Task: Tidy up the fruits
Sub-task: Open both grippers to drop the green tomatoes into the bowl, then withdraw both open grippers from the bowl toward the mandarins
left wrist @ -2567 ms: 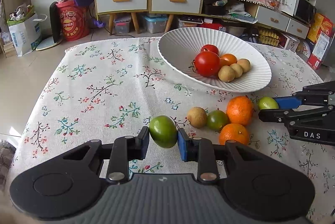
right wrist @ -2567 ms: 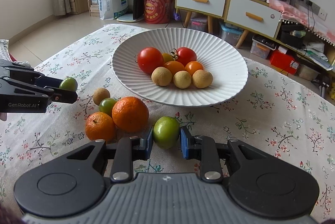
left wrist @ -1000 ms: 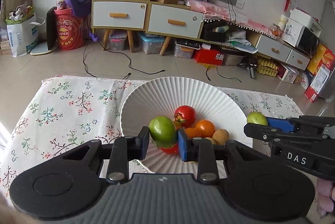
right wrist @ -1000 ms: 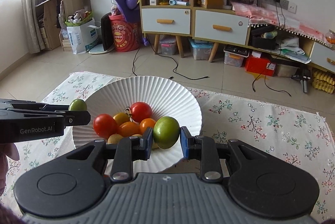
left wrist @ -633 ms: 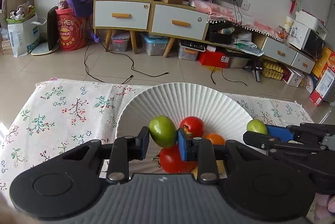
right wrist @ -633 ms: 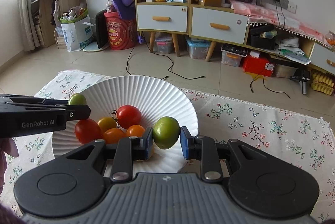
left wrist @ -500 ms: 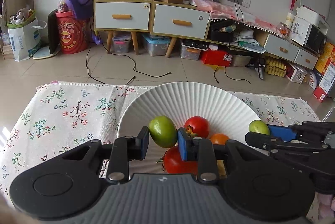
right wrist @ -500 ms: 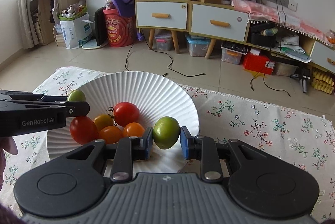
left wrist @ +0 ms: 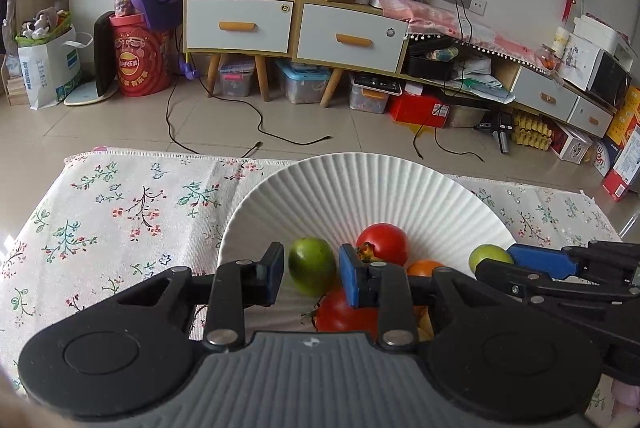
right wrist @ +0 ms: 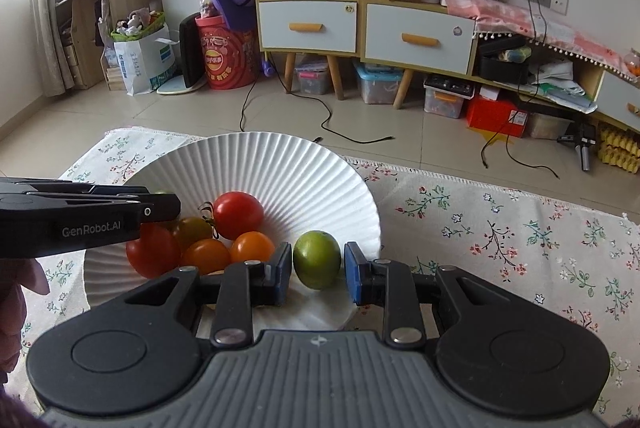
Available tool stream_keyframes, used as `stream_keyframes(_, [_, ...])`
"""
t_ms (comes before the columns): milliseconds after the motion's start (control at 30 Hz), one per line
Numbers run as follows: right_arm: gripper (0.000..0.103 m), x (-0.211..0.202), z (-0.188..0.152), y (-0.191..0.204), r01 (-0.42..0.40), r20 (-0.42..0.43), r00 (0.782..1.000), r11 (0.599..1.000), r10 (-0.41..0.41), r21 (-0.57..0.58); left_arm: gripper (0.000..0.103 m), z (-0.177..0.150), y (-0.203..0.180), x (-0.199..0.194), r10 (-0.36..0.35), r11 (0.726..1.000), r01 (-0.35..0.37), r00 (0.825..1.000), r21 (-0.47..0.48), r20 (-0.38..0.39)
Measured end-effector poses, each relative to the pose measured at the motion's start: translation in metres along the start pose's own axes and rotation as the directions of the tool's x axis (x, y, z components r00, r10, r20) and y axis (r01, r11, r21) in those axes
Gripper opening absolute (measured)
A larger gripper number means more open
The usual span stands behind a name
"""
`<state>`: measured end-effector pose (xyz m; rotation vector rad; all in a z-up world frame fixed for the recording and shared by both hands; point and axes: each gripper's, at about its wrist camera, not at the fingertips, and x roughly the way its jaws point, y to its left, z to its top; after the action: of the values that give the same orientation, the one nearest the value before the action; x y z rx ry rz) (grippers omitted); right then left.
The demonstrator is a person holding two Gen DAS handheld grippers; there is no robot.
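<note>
A white ribbed plate (left wrist: pixel 360 188) (right wrist: pixel 280 164) on the flowered cloth holds red tomatoes (left wrist: pixel 382 242) (right wrist: pixel 237 214) and small orange fruits (right wrist: pixel 252 246). My left gripper (left wrist: pixel 311 274) stands over the plate with its jaws apart; a green fruit (left wrist: pixel 312 271) sits between them with gaps on both sides. My right gripper (right wrist: pixel 316 270) is likewise open over the plate's right side, with a green fruit (right wrist: pixel 317 259) loose between its pads. Each gripper shows in the other's view, the right one (left wrist: pixel 496 262) and the left one (right wrist: pixel 160 206).
The flowered tablecloth (left wrist: pixel 120 212) (right wrist: pixel 500 228) ends at a fringed far edge. Beyond it lie floor cables (left wrist: pixel 256 120), a cabinet with drawers (right wrist: pixel 360 24), storage boxes and a red drum (left wrist: pixel 138 62).
Both grippers carried their green fruits from the table to above the plate, lowered, and their jaws have just opened, so the fruits are no longer clamped.
</note>
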<state>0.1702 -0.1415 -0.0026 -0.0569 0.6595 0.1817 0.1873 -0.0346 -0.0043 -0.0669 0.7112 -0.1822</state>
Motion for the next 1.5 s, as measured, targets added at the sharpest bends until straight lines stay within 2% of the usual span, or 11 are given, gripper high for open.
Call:
stream_keyframes(133, [0.036,-0.006,0.002,-0.002,-0.003,0.014,1.0,1.0,0.003,0.003,0.025,0.0,-0.001,-0.002,0.008,1.0,-0.008,1.0,0.001,0.003])
stream_keyframes(200, [0.04,-0.009,0.002,-0.004,-0.003,0.019,1.0,1.0,0.003,0.006,0.03,0.0,-0.001,-0.002,0.015,1.0,-0.015,1.0,0.007,0.005])
stream_keyframes(267, [0.046,-0.011,0.002,-0.006,0.002,0.022,1.0,1.0,-0.002,0.009,0.039,0.0,-0.002,-0.004,0.018,1.0,-0.018,1.0,0.009,0.008])
stream_keyframes(367, [0.05,-0.015,0.001,-0.009,0.012,0.024,1.0,1.0,-0.012,0.015,0.048,0.0,-0.002,-0.009,0.021,1.0,-0.021,1.0,0.021,0.011])
stream_keyframes(567, [0.06,-0.024,-0.002,-0.011,0.033,0.027,0.999,0.999,-0.033,0.009,0.06,-0.004,-0.003,-0.022,0.028,0.998,-0.029,1.0,0.051,0.009])
stream_keyframes(900, [0.073,-0.035,-0.014,-0.007,0.015,0.006,1.0,1.0,-0.015,-0.002,0.077,-0.012,0.004,-0.04,0.013,0.998,-0.012,1.0,0.059,-0.008])
stream_keyframes(1067, [0.08,-0.042,-0.018,-0.003,0.001,-0.001,1.0,1.0,-0.001,-0.004,0.091,-0.02,0.009,-0.05,0.03,0.997,-0.031,1.0,0.072,0.008])
stream_keyframes(1200, [0.084,-0.048,-0.021,0.0,-0.004,-0.002,1.0,1.0,0.004,0.005,0.096,-0.026,0.013,-0.059,0.041,0.994,-0.043,0.999,0.097,0.019])
stream_keyframes(1500, [0.096,-0.053,-0.033,0.017,-0.015,-0.003,1.0,0.999,0.015,-0.029,0.096,-0.041,0.024,-0.074,0.033,0.989,-0.034,0.999,0.144,0.015])
